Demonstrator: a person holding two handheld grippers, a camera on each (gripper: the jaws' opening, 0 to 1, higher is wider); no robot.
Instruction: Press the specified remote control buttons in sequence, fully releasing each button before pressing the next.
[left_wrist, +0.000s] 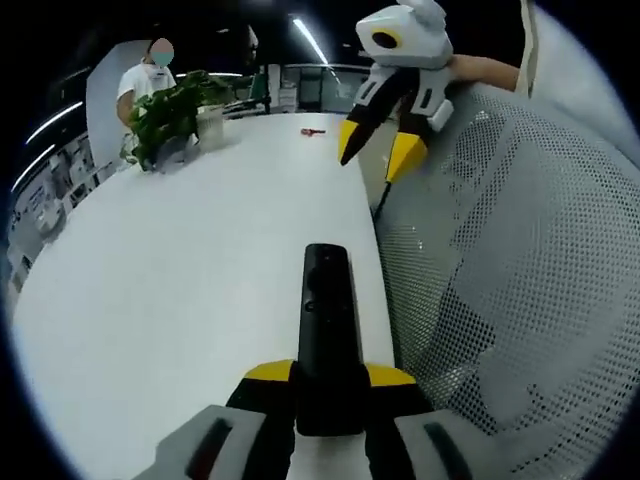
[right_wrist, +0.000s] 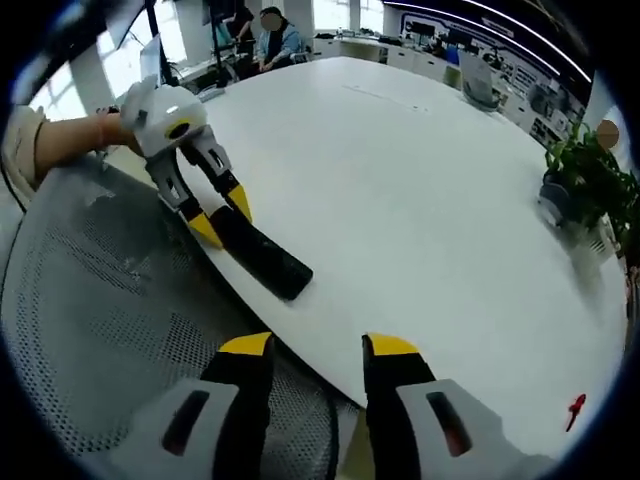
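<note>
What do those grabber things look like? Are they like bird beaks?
A bit, yes. Each gripper has a white rounded body with a yellow-ringed round spot like an eye, black arms, and two black jaws tipped in yellow. The right gripper shows this shape well. The left gripper looks the same. Seen close, the jaw bases are grey with dark slots. A light sleeve covers the wrist behind.

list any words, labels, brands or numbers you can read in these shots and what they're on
None can be read.
Remote control, held in the left hand-held gripper: black face with button shapes, any markings too small and dark to read.
Right hand-held gripper: no lettering visible on its yellow-tipped jaws.
Small red object on the white table: too small to tell whether it carries text.
</note>
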